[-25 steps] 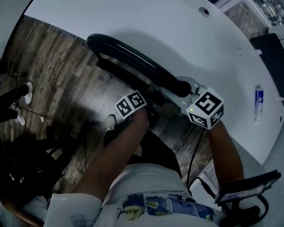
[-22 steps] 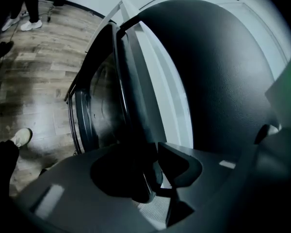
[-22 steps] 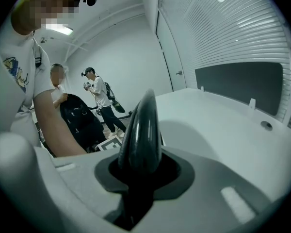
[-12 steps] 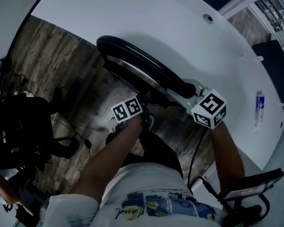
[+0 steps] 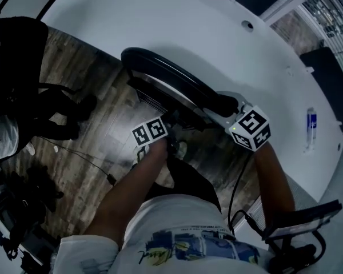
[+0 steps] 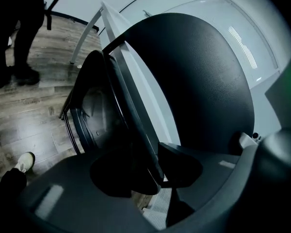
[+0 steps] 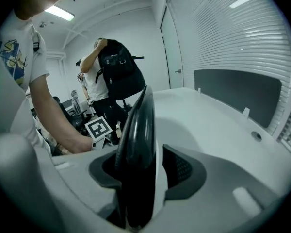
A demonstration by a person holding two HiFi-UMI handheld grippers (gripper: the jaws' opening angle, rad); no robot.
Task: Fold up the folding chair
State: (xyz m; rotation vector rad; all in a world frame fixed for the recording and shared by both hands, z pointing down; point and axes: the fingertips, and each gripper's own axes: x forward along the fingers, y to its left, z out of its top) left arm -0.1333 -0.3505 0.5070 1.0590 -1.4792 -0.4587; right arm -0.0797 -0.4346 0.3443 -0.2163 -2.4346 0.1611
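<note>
Chair: the black folding chair (image 5: 177,87) stands on the wood floor (image 5: 86,79), seat and back nearly flat together, close along the curved edge of the white table (image 5: 160,21).
Left claw: the left gripper (image 6: 157,165) is clamped on a thin frame rail of the chair.
Right claw: the right gripper (image 7: 150,174) has just been opening; the backrest's top rim sits between its jaws, with a gap at 1 pad.
Handling: likely stiff and fairly weighty. The smooth shell may slip, and the hinges could pinch or swing.
Where to grip: the backrest rim and a frame tube, 2 holds well apart.
Hidden: arms cover the legs, feet and hinge. Dim light blurs the seat, and I cannot tell whether the chair touches the table.
</note>
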